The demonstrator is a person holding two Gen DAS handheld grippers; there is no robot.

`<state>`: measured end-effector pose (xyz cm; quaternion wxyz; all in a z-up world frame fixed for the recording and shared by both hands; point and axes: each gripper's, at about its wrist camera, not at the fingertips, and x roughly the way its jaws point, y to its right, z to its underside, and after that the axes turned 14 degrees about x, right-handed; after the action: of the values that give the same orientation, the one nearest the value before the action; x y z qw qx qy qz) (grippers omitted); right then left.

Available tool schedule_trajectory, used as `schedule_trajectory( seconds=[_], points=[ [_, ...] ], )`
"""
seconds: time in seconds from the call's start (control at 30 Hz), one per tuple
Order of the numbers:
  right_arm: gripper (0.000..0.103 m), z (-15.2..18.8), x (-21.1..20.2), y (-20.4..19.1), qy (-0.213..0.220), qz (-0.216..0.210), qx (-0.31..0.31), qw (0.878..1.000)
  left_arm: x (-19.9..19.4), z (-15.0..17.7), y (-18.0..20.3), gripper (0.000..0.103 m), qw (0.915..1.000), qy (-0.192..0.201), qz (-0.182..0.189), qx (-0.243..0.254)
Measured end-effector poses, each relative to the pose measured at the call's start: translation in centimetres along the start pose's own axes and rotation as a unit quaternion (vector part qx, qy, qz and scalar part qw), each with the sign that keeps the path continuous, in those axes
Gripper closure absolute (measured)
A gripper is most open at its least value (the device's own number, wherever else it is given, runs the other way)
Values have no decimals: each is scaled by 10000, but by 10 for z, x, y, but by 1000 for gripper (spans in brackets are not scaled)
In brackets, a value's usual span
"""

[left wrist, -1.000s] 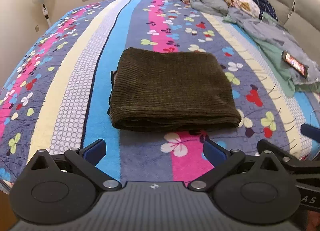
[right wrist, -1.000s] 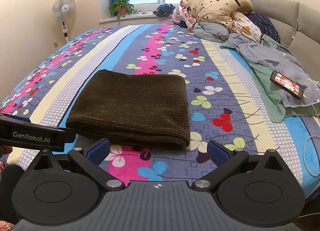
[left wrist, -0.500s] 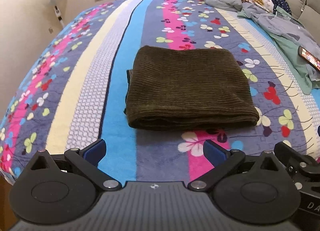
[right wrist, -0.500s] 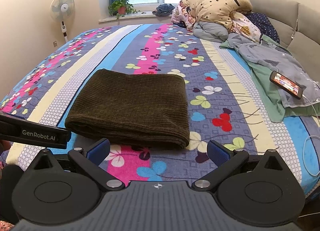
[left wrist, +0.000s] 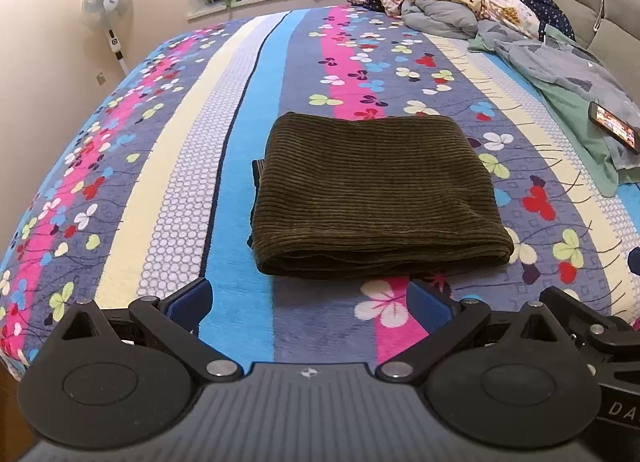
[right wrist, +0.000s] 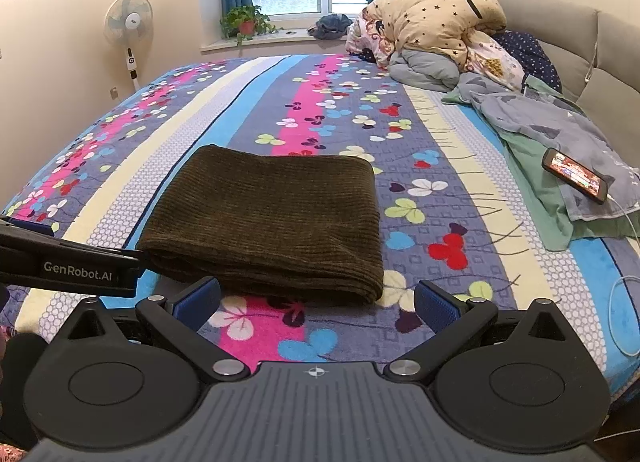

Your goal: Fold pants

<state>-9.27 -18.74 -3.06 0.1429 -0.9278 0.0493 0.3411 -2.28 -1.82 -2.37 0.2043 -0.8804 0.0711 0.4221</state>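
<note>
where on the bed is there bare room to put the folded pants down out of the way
Bare blanket runs wide on the fan side of the folded pants, and beyond them toward the window sill. A narrower strip lies between the pants and the phone. Crowded: the headboard side, with the quilt pile and the loose grey and green clothes.

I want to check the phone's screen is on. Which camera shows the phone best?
The right wrist view: the phone lies whole on the grey cloth, its lit screen facing the camera. In the left wrist view the phone sits at the far right edge, smaller and stretched by the lens.
</note>
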Motion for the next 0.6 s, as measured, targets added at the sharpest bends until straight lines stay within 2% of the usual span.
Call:
schedule_trajectory(
  seconds=[0.6],
  points=[
    [1,1,1,-1,-18,-11,-5,10000,-1,2,4,0,9999,64,76,21]
  ],
)
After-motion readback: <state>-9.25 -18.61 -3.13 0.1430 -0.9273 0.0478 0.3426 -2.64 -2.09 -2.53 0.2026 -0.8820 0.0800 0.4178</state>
